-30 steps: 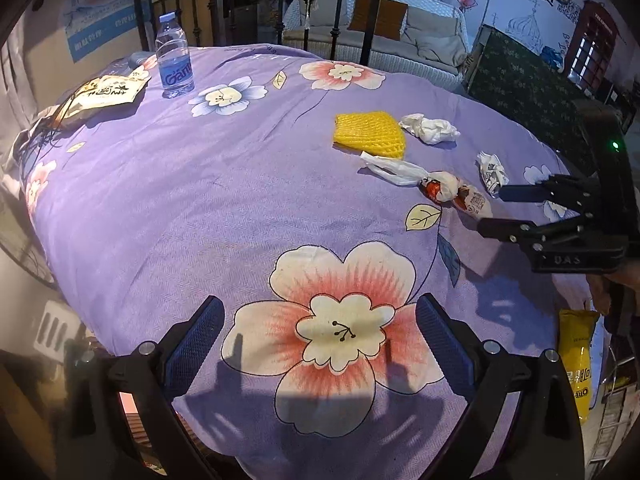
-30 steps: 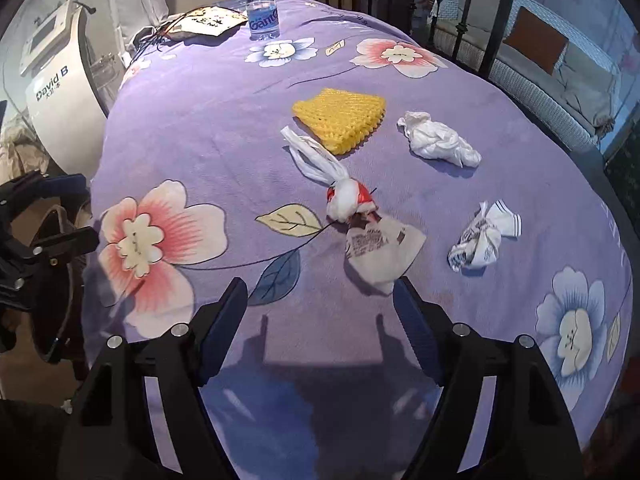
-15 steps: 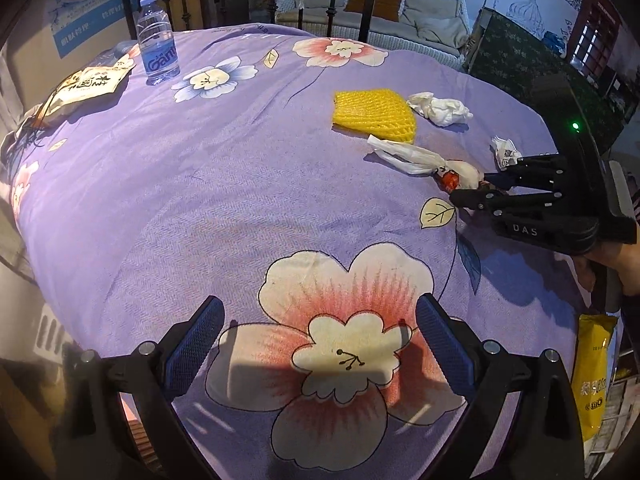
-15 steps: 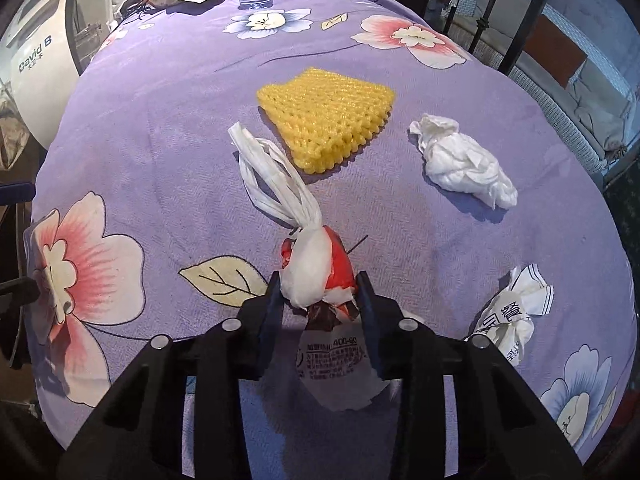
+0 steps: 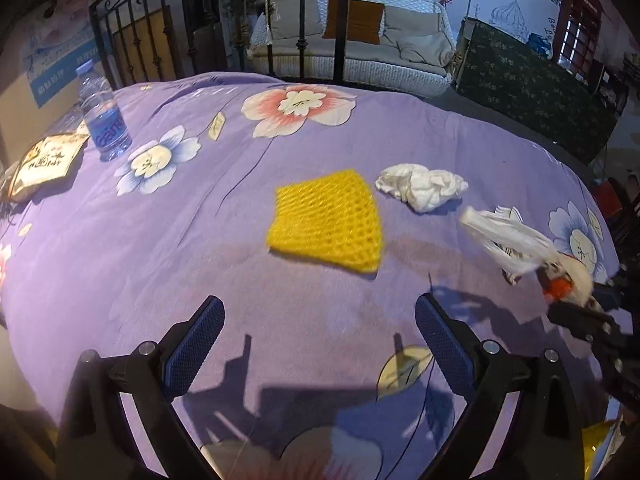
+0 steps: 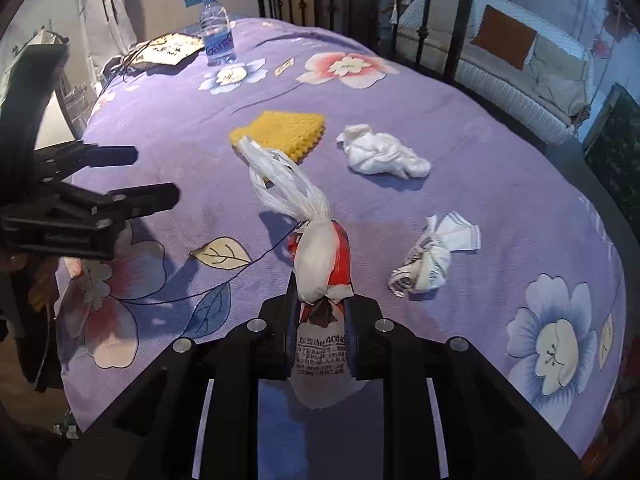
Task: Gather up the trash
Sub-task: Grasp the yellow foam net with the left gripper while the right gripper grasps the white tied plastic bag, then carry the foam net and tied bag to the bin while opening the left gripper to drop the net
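Black right gripper has just been closing its jaws and now pinches the knotted white plastic trash bag, raised clear of the purple floral bedspread; left gripper hovers with jaws wide apart, nothing between them. Beyond lie a crumpled printed paper, a white tissue wad and a yellow foam net. Farthest back, a water bottle stands upright beside a snack packet.
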A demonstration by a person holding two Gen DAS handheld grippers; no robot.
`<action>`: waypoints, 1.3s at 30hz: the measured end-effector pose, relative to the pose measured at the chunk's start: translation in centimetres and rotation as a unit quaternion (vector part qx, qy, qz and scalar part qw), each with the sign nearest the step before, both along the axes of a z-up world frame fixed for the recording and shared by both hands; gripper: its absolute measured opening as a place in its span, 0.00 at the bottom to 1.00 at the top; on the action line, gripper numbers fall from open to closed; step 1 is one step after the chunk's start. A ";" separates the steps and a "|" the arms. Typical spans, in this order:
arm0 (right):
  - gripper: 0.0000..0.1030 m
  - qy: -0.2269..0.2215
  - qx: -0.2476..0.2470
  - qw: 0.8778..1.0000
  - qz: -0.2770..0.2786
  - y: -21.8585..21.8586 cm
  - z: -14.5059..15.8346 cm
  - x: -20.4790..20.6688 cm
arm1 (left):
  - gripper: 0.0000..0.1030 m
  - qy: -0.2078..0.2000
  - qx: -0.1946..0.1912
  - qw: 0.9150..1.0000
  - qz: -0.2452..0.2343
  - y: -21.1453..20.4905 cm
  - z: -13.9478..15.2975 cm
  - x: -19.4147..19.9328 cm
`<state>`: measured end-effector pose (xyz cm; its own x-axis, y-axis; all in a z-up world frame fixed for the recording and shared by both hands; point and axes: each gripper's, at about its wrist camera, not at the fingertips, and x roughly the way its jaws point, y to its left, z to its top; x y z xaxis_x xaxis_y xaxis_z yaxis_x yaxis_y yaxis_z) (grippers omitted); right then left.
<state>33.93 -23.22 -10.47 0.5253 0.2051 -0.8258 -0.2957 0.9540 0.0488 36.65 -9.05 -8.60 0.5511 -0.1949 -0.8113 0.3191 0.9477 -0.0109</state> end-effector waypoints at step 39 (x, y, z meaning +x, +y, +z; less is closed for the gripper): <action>0.19 -0.072 0.080 0.994 -0.008 1.7 5.9 -10.6 | 0.19 -0.050 -0.021 0.998 0.020 6.2 3.9 -9.1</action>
<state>23.28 -21.55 -4.56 0.6398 0.3188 -0.6993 -0.2952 0.9420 0.1594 27.54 -2.84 -4.70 0.6372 -0.2037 -0.7433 0.2823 0.9591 -0.0208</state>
